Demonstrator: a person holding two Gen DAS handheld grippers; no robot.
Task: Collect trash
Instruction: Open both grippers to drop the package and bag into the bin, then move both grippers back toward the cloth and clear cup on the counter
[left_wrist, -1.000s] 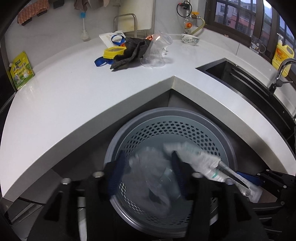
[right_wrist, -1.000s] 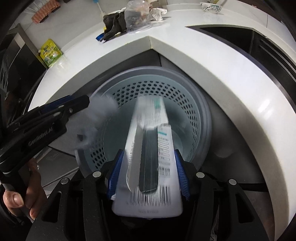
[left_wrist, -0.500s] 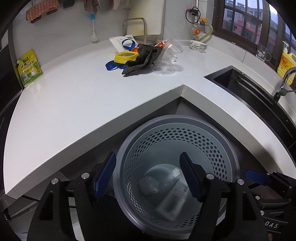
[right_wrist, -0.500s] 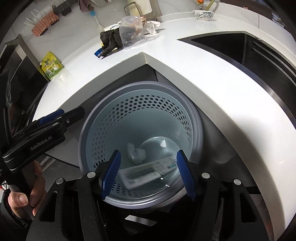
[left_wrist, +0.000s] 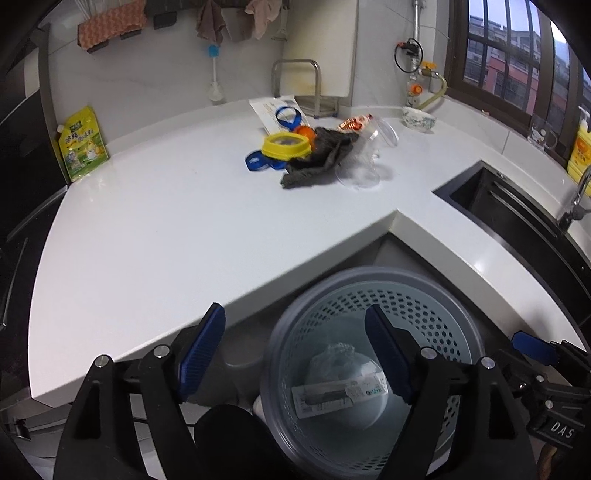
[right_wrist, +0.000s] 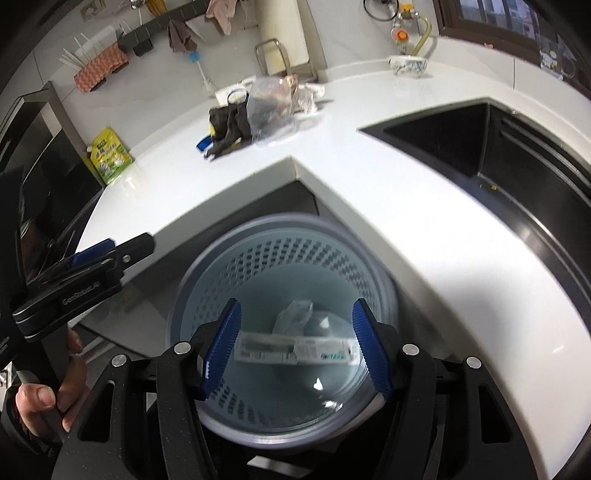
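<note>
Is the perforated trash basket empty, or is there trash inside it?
Not empty. The trash basket holds a flat printed package and crumpled clear plastic on its bottom.

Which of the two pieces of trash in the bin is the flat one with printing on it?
The flat white printed package lying across the bottom of the grey perforated bin; the crumpled clear plastic wrapper behind it is wadded and unprinted.
</note>
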